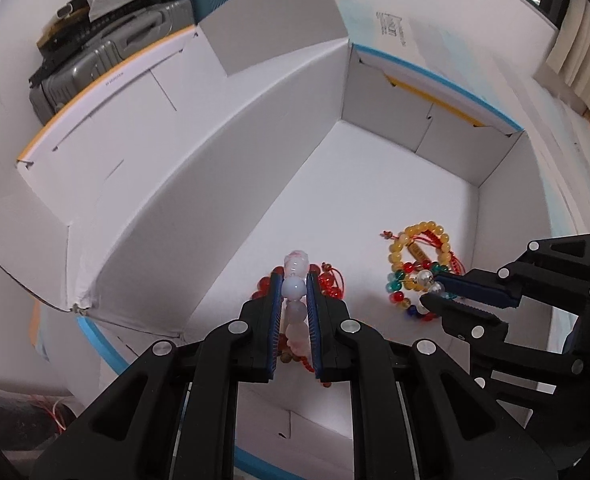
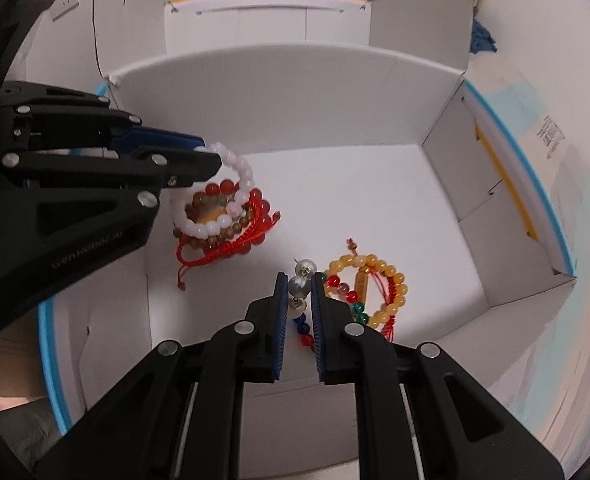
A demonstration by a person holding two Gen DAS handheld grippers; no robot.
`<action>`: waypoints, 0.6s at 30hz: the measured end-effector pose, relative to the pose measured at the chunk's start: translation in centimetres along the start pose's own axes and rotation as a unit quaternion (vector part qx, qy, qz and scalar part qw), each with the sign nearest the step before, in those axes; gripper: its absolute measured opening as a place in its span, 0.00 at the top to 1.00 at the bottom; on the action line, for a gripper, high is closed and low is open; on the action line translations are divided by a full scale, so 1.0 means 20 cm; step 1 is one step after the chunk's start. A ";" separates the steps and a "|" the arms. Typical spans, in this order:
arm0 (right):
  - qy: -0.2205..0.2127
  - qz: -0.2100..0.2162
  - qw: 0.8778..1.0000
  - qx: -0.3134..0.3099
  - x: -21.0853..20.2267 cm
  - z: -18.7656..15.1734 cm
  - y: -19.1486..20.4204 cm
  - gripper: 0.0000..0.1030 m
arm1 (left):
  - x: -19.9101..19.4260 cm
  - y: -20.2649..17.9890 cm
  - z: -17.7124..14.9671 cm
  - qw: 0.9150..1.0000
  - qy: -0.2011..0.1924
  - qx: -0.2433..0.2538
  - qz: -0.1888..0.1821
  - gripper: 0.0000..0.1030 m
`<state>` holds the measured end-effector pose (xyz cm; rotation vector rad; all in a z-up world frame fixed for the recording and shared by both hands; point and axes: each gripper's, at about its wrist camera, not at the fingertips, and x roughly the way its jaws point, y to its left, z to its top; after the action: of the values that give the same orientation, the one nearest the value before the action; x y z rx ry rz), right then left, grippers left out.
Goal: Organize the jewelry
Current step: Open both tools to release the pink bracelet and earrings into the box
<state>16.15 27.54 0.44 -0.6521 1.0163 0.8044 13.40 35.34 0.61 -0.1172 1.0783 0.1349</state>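
My left gripper is shut on a white bead bracelet, held inside a white box over a pile of red and brown bead bracelets; the white bracelet hangs from the left gripper in the right wrist view. My right gripper is shut on a pair of silver pearl earrings, just above the box floor beside a yellow bead bracelet and a multicoloured bead string. In the left wrist view the right gripper pinches the earrings.
The white box has tall walls and blue rim edging. Its open flaps stand at the back. Grey and teal suitcases stand beyond the box.
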 end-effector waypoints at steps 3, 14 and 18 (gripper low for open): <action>0.008 0.000 1.000 0.000 0.03 0.00 0.00 0.90 | 0.03 0.00 -0.01 1.000 0.005 0.000 0.000 0.89; 0.000 -0.008 1.000 0.024 0.02 -0.02 -0.03 0.84 | -0.02 0.02 0.01 1.000 -0.020 -0.014 0.008 0.87; -0.012 -0.011 0.999 0.033 -0.03 -0.03 -0.04 0.62 | -0.06 0.02 0.02 0.999 -0.030 -0.020 0.015 0.76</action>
<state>16.34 26.50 0.78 -0.5947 1.0087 0.7547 13.21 35.79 1.82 -0.1316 1.0187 0.1855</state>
